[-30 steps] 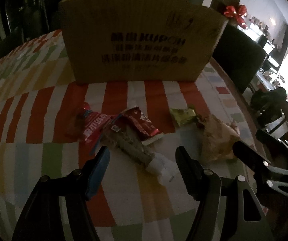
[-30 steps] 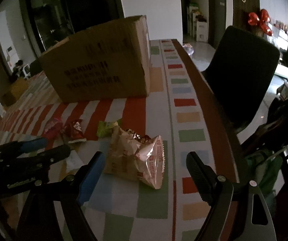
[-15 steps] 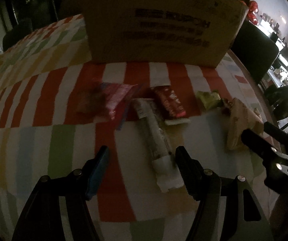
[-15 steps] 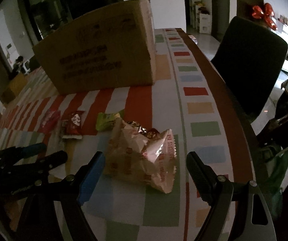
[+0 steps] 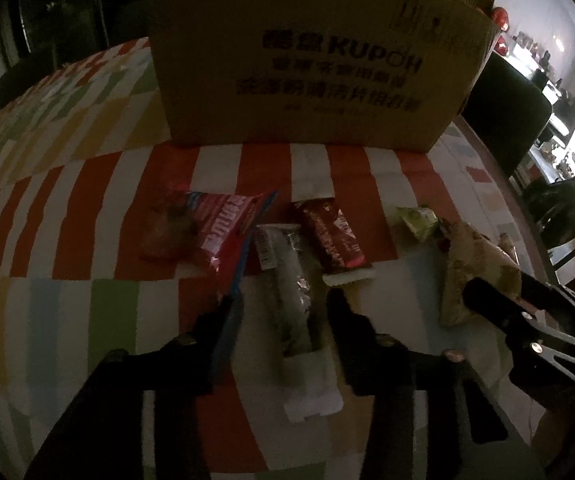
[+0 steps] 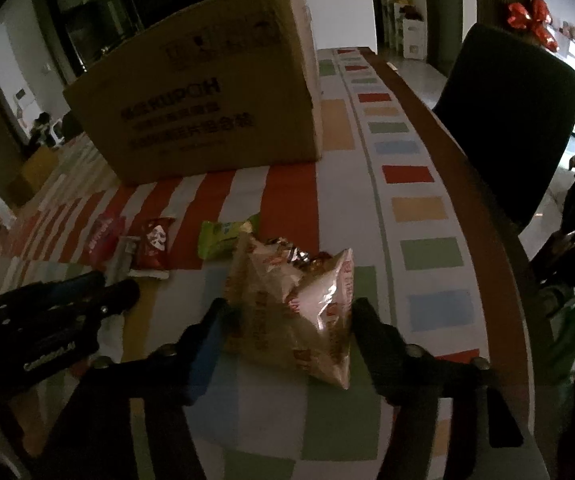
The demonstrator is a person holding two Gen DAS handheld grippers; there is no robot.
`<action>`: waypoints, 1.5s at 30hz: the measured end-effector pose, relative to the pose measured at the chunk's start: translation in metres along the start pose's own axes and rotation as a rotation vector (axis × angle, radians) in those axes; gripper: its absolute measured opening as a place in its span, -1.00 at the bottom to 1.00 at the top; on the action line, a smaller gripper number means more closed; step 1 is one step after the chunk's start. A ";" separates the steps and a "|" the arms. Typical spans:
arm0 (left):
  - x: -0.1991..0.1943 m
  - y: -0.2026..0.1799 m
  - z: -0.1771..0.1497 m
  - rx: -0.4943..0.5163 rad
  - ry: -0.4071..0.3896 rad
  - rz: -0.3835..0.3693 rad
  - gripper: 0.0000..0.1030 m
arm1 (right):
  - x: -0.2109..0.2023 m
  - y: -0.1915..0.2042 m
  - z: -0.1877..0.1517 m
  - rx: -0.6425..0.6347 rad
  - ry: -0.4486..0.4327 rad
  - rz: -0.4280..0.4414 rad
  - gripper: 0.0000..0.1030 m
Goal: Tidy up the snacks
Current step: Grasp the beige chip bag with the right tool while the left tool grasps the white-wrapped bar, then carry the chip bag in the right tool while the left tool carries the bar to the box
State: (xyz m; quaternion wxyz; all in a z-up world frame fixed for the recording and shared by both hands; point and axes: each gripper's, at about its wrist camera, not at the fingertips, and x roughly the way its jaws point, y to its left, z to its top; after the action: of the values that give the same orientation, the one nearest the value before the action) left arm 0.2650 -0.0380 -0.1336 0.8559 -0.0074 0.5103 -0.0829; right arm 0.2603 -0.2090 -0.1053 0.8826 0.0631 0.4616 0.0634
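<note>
Several snacks lie in a row on the striped tablecloth in front of a cardboard box (image 5: 311, 60). My left gripper (image 5: 283, 312) is open, its fingers on either side of a long clear-wrapped bar (image 5: 291, 300). Beside the bar lie a red-pink packet (image 5: 215, 228), a dark red wrapper (image 5: 331, 240) and a small green packet (image 5: 417, 220). My right gripper (image 6: 287, 316) is open, its fingers flanking a crumpled tan chip bag (image 6: 299, 308), close to both sides. The chip bag also shows in the left wrist view (image 5: 475, 272).
The cardboard box (image 6: 207, 100) stands upright behind the snacks. A dark chair (image 6: 515, 120) stands at the table's right edge (image 6: 487, 208). The left gripper (image 6: 59, 308) shows at the lower left of the right wrist view.
Both grippers have moved forward and down. The left fingers now straddle the clear bar and have narrowed. The right fingers now flank the chip bag.
</note>
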 end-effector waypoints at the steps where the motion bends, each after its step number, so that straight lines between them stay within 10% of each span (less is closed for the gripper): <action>1: 0.000 0.000 0.000 0.002 0.001 -0.012 -0.46 | 0.000 0.000 0.000 0.001 0.001 0.004 0.07; 25: -0.071 0.005 -0.020 -0.019 -0.112 -0.132 -0.63 | -0.052 0.029 -0.004 -0.049 -0.084 0.071 -0.20; 45: -0.138 0.008 0.042 0.032 -0.316 -0.137 -0.63 | -0.105 0.052 0.059 -0.096 -0.278 0.098 -0.20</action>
State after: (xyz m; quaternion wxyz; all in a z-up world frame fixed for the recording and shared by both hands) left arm 0.2388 -0.0128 0.0068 0.9178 -0.0413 0.3665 -0.1468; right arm 0.2468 -0.1784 0.0218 0.9359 0.0514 0.3275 0.1191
